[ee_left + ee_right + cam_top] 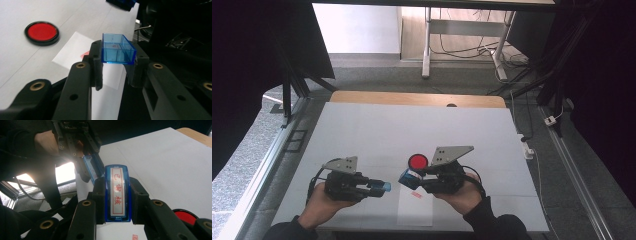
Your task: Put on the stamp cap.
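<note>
Stamp, blue body with red-character label: pinched in right gripper, lower centre of high view, above white paper slip bearing a red imprint. Its clear blue cap: pinched in left gripper, apart at lower left, presumably so the stamp face stays exposed. Red ink pad: just beyond. Stamp face hidden; imprint too small to read.

Ink pad: cut off behind right jaw | paper's red mark: half hidden behind jaw, unreadable | forearms: cropped at near edge
</note>
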Demonstrator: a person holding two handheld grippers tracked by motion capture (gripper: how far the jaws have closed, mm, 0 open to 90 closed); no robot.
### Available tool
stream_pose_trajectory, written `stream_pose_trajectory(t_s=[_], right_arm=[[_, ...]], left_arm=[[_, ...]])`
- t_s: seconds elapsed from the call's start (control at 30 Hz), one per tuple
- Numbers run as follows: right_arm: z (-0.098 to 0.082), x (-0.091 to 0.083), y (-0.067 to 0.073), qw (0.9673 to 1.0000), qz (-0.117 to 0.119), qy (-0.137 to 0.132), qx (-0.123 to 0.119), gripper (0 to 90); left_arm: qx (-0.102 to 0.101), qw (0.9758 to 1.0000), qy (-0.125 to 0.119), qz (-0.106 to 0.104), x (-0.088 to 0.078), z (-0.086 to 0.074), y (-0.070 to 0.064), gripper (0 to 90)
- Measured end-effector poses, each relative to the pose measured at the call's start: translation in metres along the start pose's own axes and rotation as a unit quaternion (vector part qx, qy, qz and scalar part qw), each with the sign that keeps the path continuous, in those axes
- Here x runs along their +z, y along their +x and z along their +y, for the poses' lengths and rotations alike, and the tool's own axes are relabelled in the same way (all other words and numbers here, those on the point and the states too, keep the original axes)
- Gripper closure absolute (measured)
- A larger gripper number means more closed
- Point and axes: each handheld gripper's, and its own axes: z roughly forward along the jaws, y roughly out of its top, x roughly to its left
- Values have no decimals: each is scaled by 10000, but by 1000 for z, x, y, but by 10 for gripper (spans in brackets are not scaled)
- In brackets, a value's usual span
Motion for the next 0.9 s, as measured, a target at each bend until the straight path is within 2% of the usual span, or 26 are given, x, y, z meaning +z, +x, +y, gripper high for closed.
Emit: stream_pose_trajectory(t_s=[0.27, 0.6, 0.9], right_arm=[[1, 0, -1, 9998, 171, -90, 41, 709], [2, 5, 2, 9991, 424, -75, 0, 710], [1, 8, 3, 9984, 568, -3, -41, 710]], left_arm=[[204, 9990, 64, -386, 16, 9, 3, 685], [368, 9956, 118, -856, 34, 17, 7, 686], [487, 9931, 125, -1060, 41, 20, 9, 687]])
